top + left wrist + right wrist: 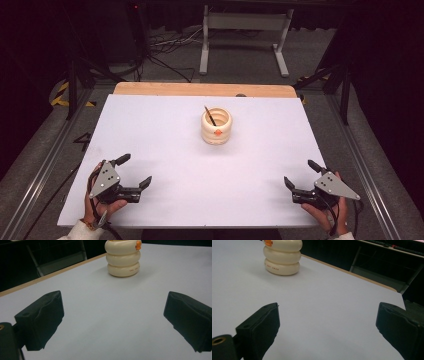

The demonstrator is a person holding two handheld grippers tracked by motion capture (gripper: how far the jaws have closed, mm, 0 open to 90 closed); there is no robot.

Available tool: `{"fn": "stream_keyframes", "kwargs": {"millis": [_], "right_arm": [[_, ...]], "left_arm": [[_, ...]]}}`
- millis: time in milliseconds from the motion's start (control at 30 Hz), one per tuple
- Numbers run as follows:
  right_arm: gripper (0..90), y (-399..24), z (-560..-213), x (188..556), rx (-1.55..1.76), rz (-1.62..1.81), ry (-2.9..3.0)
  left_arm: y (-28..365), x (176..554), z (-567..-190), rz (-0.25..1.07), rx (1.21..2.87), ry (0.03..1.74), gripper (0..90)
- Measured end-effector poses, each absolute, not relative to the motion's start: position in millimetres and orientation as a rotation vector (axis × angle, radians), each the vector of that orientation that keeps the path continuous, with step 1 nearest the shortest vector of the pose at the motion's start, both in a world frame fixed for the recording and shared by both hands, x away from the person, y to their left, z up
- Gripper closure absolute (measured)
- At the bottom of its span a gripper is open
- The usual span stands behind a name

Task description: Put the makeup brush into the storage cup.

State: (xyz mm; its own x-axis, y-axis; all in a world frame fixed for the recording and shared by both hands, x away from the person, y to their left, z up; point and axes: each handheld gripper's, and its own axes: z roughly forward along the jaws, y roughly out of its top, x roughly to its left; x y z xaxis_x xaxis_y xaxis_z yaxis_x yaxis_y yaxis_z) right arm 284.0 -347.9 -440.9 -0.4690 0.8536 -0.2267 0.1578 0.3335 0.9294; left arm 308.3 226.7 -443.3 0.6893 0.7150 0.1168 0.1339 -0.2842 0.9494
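A cream ribbed holder (216, 126) made of stacked rings, with a small orange mark on its front, stands upright a little past the middle of the white table (165, 145). A thin dark stick (210, 115) leans inside it. The holder (123, 257) appears far ahead in the left gripper view and the holder (282, 257) at upper left in the right gripper view. My left gripper (135, 171) rests near the front left corner, open and empty. My right gripper (300, 174) sits near the front right corner, open and empty too.
A wooden strip (205, 89) runs along the table's far edge. Beyond it are a white metal frame (245, 35), loose cables (165, 50) on the floor and dark stands at both sides.
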Motion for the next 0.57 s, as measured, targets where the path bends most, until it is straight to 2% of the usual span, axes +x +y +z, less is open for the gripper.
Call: {"fn": "stream_keyframes", "kwargs": {"millis": [567], "right_arm": [[6.4, -345.7, -439.7, 283.2, 0.892, 1.18, 1.837]], "left_arm": [[225.7, 309.7, -443.6, 0.656, 1.804, 0.68, 3.8]]}}
